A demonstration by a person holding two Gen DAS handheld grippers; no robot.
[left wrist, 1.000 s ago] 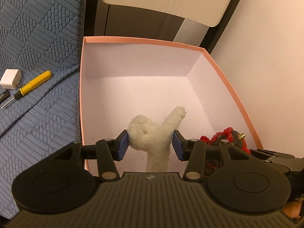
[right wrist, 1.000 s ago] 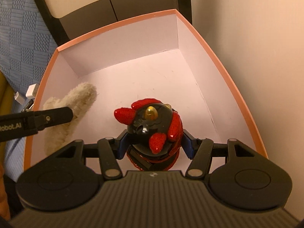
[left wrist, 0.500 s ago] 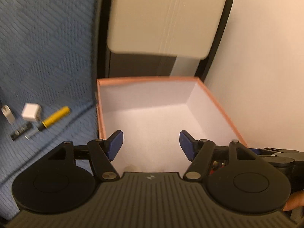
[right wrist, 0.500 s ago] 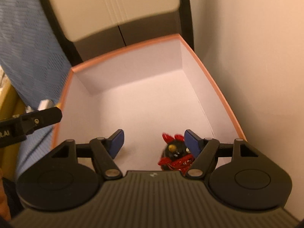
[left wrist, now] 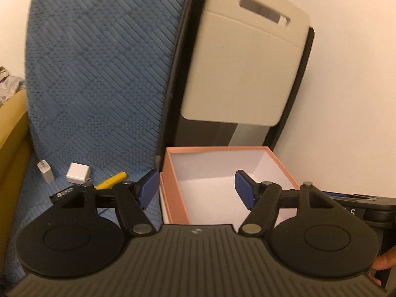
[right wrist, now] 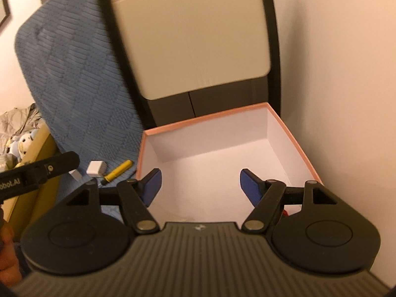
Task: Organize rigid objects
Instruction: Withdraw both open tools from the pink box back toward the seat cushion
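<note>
Blue-padded left gripper and right gripper, both spread and holding nothing, hover above the pink box at lower centre.

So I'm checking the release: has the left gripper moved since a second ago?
Yes. The left gripper has pulled up and back from the box, which now looks smaller; its jaws are empty.

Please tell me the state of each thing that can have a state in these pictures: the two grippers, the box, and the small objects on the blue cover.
Left hand-held gripper: open, nothing between its pads.
Right hand-held gripper: open, nothing between its pads.
Pink box: open, no lid on it; the near floor is hidden.
Yellow screwdriver: lying flat on the blue cover, outside the box.
White charger: lying on the cover, unplugged.
</note>
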